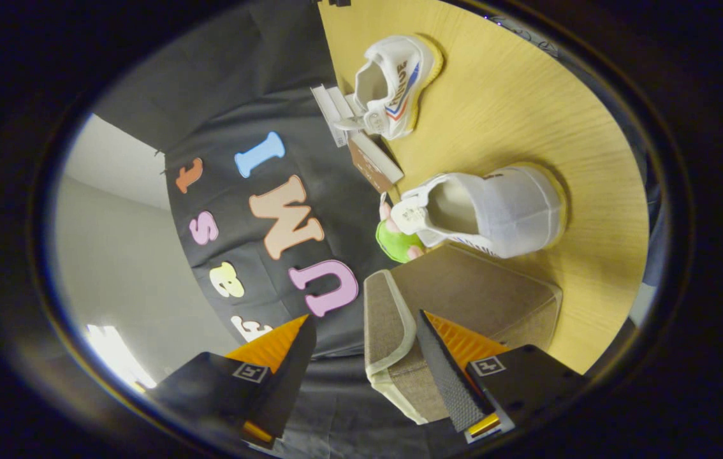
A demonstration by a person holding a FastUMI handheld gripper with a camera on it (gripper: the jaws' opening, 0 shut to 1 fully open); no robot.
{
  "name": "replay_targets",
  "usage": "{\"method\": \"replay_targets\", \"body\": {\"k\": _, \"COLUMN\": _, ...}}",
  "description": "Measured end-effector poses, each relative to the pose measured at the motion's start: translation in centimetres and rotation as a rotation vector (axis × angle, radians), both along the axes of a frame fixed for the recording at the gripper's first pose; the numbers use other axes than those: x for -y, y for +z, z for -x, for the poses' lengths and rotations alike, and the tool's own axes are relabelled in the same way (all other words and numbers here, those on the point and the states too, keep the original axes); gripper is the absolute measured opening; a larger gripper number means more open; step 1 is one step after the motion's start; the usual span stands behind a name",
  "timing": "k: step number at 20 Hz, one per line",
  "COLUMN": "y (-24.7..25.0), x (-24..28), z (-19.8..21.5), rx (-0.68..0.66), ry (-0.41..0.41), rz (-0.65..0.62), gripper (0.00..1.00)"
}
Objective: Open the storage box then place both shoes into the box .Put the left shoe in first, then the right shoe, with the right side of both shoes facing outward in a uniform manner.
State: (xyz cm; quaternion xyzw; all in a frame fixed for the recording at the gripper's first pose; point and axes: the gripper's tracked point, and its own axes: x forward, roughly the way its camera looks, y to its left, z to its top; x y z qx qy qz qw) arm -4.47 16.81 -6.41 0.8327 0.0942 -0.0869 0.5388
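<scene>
Jaws [361, 347] spread wide and released, one finger over the lid of the storage box [463, 306], the other off against the booth wall. Box lower centre of the frame on the wooden bench [527, 108], lid down. Nearer shoe [495, 210] just beyond the box, centre right; farther shoe [396, 83] near the top. Small green toy [396, 242] between box and nearer shoe.

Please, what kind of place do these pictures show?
Probably a staged recording booth, not a home: a black cloth wall behind a wooden table that bears two white shoes and a fabric box. The fingers are open around the box's edge.
</scene>
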Motion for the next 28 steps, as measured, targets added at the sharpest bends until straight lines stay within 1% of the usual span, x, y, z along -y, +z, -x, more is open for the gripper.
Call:
{"method": "replay_targets", "body": {"k": 3, "y": 0.7, "x": 0.9, "z": 0.1, "rx": 0.017, "ry": -0.034, "rz": -0.025, "gripper": 0.98}}
{"method": "replay_targets", "body": {"k": 5, "y": 0.3, "x": 0.1, "z": 0.2, "rx": 0.005, "ry": -0.026, "rz": -0.040, "gripper": 0.98}}
{"method": "replay_targets", "body": {"k": 8, "y": 0.2, "x": -0.5, "z": 0.5, "rx": -0.014, "ry": -0.013, "rz": -0.104, "gripper": 0.98}}
{"method": "replay_targets", "body": {"k": 12, "y": 0.1, "x": -0.9, "z": 1.3, "rx": -0.040, "ry": 0.001, "rz": -0.149, "gripper": 0.88}}
{"method": "replay_targets", "body": {"k": 15, "y": -0.2, "x": -1.4, "z": 1.1, "rx": -0.070, "ry": 0.017, "rz": -0.137, "gripper": 0.80}}
{"method": "replay_targets", "body": {"k": 16, "y": -0.4, "x": -1.8, "z": 1.1, "rx": -0.079, "ry": 0.034, "rz": -0.138, "gripper": 0.78}}
{"method": "replay_targets", "body": {"k": 17, "y": -0.2, "x": -2.0, "z": 1.4, "rx": -0.077, "ry": 0.038, "rz": -0.146, "gripper": 0.70}}
{"method": "replay_targets", "body": {"k": 18, "y": -0.3, "x": -2.0, "z": 0.8, "rx": -0.080, "ry": 0.030, "rz": -0.141, "gripper": 0.62}}
{"method": "replay_targets", "body": {"k": 19, "y": -0.2, "x": -1.1, "z": 2.0, "rx": -0.079, "ry": 0.013, "rz": -0.118, "gripper": 0.54}}
{"method": "replay_targets", "body": {"k": 21, "y": 0.0, "x": -1.2, "z": 1.2, "rx": -0.061, "ry": 0.002, "rz": -0.124, "gripper": 0.38}}
{"method": "replay_targets", "body": {"k": 23, "y": 0.0, "x": -1.9, "z": 1.0, "rx": -0.054, "ry": 0.022, "rz": -0.096, "gripper": 0.38}}
{"method": "replay_targets", "body": {"k": 24, "y": 0.2, "x": -1.5, "z": 0.7, "rx": -0.047, "ry": -0.011, "rz": -0.079, "gripper": 0.38}}
{"method": "replay_targets", "body": {"k": 25, "y": 1.6, "x": 1.2, "z": 1.3, "rx": 0.008, "ry": -0.083, "rz": -0.053, "gripper": 0.22}}
{"method": "replay_targets", "body": {"k": 26, "y": 2.7, "x": 1.6, "z": 1.0, "rx": 0.061, "ry": -0.101, "rz": -0.061, "gripper": 0.06}}
{"method": "replay_targets", "body": {"k": 27, "y": 3.0, "x": 1.1, "z": 0.1, "rx": 0.065, "ry": -0.080, "rz": -0.040, "gripper": 0.03}}
{"method": "replay_targets", "body": {"k": 28, "y": 3.5, "x": 1.1, "z": -0.1, "rx": 0.071, "ry": -0.069, "rz": 0.000, "gripper": 0.03}}
